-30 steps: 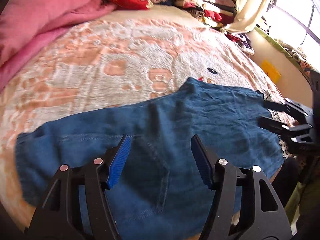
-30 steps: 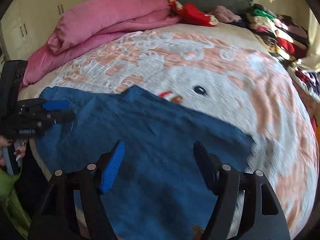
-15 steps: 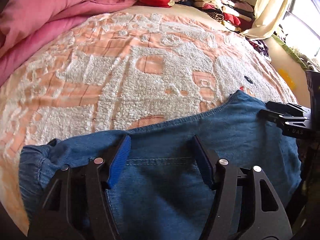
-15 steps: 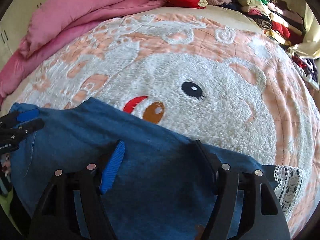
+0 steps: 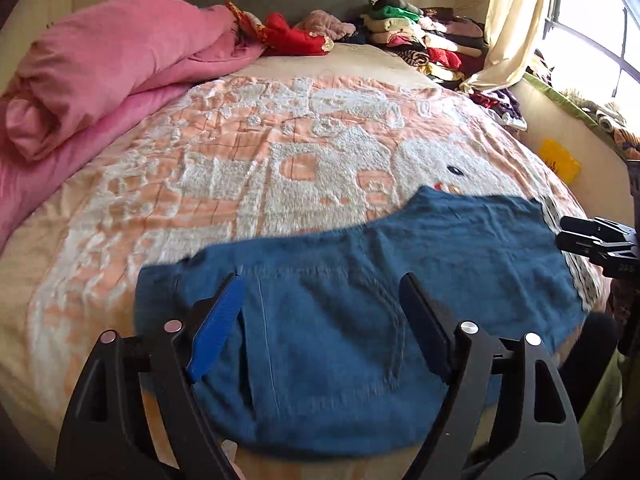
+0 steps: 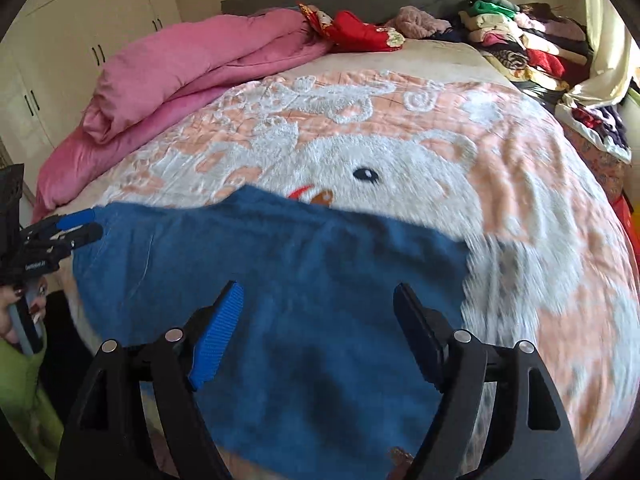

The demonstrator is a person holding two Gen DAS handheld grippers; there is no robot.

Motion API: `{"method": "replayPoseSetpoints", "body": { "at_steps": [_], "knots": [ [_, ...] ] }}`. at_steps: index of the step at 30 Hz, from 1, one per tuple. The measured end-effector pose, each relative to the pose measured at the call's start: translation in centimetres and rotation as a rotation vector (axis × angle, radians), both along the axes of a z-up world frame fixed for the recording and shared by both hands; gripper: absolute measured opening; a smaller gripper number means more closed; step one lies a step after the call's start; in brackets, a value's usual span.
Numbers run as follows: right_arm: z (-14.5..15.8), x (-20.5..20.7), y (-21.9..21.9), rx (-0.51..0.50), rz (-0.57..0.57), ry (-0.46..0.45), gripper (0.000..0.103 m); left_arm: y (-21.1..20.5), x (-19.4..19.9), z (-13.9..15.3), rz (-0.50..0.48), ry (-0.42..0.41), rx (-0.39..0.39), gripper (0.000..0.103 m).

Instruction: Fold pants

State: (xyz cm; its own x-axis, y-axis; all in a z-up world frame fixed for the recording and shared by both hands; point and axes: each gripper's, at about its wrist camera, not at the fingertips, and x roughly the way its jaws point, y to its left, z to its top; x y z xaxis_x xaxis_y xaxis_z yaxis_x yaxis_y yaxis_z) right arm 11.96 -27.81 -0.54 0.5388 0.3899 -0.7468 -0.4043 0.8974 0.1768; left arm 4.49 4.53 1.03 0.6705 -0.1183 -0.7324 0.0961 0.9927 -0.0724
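Note:
Blue denim pants (image 5: 340, 264) lie folded flat across the near edge of the bed, on the peach and white bear blanket (image 5: 248, 152). My left gripper (image 5: 320, 284) hovers over their left half, jaws opening, nothing pinched between the pads. My right gripper (image 6: 318, 292) hovers over the right half of the pants (image 6: 300, 248), jaws also opening and empty. Each gripper shows in the other's view: the right gripper (image 5: 592, 240) at the pants' right end, the left gripper (image 6: 68, 228) at their left end.
A rolled pink duvet (image 5: 100, 72) lies along the bed's far left. Red clothes (image 5: 288, 36) and a stack of folded clothes (image 5: 420, 40) sit by the headboard. Curtain (image 5: 508, 24) and window stand at right, wardrobe doors (image 6: 60, 40) at left. A person's hand (image 6: 16, 312) holds the left gripper.
Both grippers pushed forward low over the pants half a second ago, then drew back and up. Their jaws stand wider now. The pants stay flat on the bed.

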Motion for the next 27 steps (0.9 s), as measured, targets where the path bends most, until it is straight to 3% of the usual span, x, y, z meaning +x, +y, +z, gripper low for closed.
{"method": "replayPoseSetpoints", "body": {
  "at_steps": [4,10,14,16,18,23,27],
  "knots": [
    [-1.0,-2.7,-0.7,-0.025,-0.028,0.02,0.077,-1.3,-1.6,-1.3,-0.038,0.046,-0.001,0.073],
    [-2.4,-4.7,1.0,-0.057,-0.01,0.03,0.077,-3.6,-2.6,-4.2,-0.064,0.135,0.071,0.073],
    [-4.2,-4.6,1.7,-0.097,-0.019,0.098,0.077,-3.6,-2.8,-6.1,-0.049,0.188,0.116,0.074],
    [-5.5,-4.3,1.2,-0.13,-0.057,0.154,0.077,-3.2,-3.0,-6.3,-0.047,0.188,0.105,0.074],
    [-6.2,-4.2,0.1,-0.098,-0.084,0.185,0.077,-2.8,-3.1,-6.3,-0.051,0.183,0.091,0.074],
    [-5.9,-4.5,-0.2,-0.077,-0.094,0.18,0.077,-2.8,-3.1,-6.5,-0.049,0.175,0.089,0.074],
    [-4.4,-5.5,-0.7,-0.014,-0.083,0.143,0.077,-2.9,-3.6,-4.8,-0.051,0.158,0.055,0.074]
  ]
}}
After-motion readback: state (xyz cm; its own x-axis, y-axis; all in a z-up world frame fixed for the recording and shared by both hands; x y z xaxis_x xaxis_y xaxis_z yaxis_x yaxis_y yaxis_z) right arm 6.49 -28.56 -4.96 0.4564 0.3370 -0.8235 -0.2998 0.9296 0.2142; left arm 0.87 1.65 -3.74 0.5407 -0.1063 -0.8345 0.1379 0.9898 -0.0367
